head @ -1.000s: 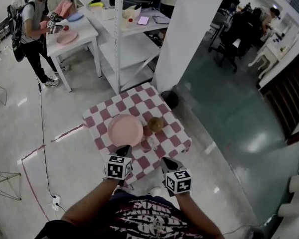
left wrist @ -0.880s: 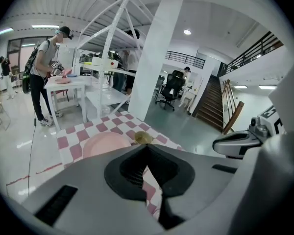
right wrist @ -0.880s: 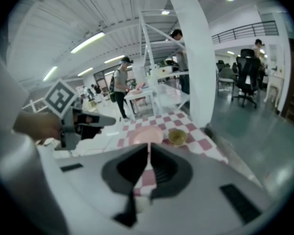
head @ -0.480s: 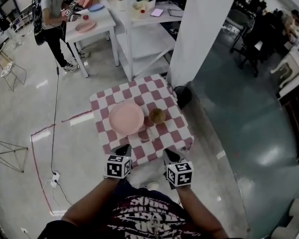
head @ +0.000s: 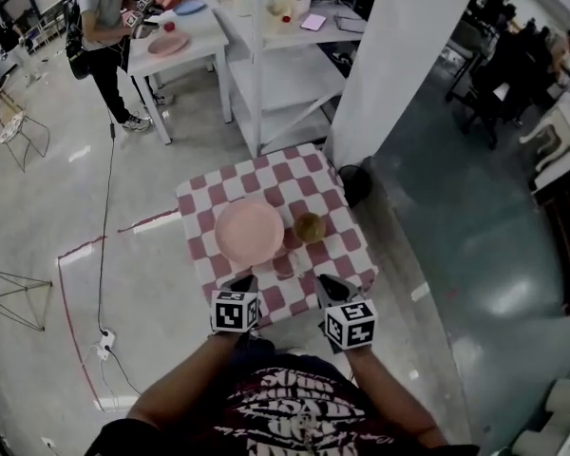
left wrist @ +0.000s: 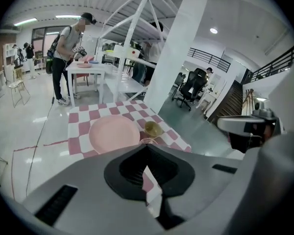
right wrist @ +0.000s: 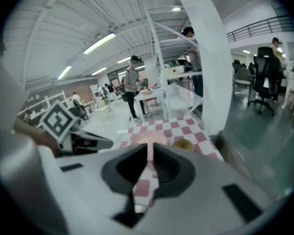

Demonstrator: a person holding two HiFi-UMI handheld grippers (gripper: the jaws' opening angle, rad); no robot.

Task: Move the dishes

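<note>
Head view: left gripper [head: 243,284] and right gripper [head: 329,285] hover at the checkered tabletop's [head: 209,198] near edge, with the pink plate [head: 250,231] just ahead of the left jaws and the bowl [head: 310,226] ahead of the right jaws; left gripper view: jaws together, empty, plate beyond their tips; right gripper view: jaws together, empty, plate straight ahead.

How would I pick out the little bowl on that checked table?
Look beside the white pillar for the red-and-white checked table. In the head view, the bowl sits right of the pink plate. It is small, deep and olive-yellow; the plate is flat, the glass clear.
</note>
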